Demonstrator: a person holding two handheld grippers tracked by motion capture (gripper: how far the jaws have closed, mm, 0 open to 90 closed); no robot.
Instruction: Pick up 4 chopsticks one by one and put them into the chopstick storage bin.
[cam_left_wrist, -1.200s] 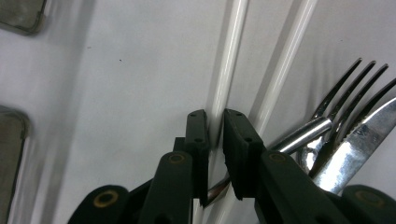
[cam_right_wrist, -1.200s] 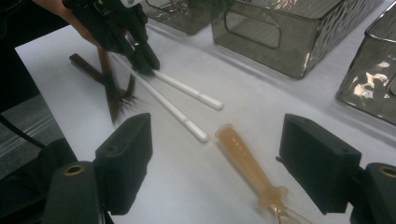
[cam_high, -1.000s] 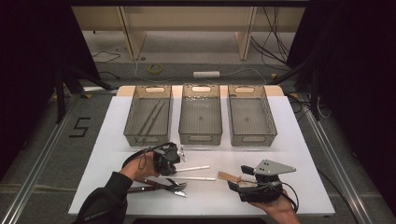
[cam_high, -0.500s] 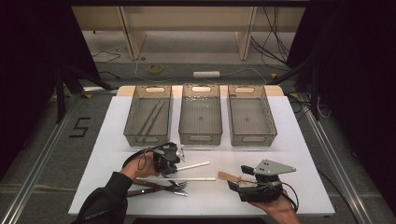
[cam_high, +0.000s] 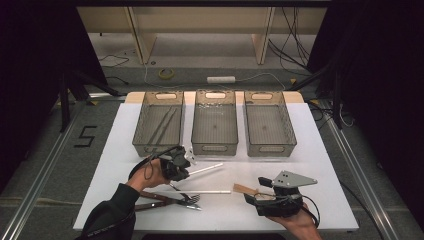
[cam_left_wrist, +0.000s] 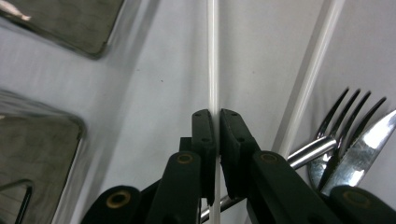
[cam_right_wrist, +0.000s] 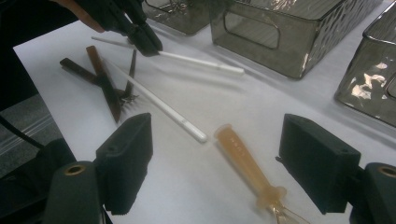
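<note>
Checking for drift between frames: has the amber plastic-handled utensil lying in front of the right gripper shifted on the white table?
No. The amber plastic-handled utensil lies at the same spot below the right-hand grey bin.

Your left tool (cam_high: 186, 167) sits low at the table's near left, its jaws pinched together on a thin white stick (cam_left_wrist: 213, 70). Your right tool (cam_high: 252, 191) rests at the near right, jaws spread wide, gripping nothing.

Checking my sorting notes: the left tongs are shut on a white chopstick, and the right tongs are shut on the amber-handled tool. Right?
Not quite. The left tongs are shut on a white chopstick, as the left gripper view shows. But the right tongs stand open in the right gripper view, with the amber-handled tool lying on the table between them, ungripped.
</note>
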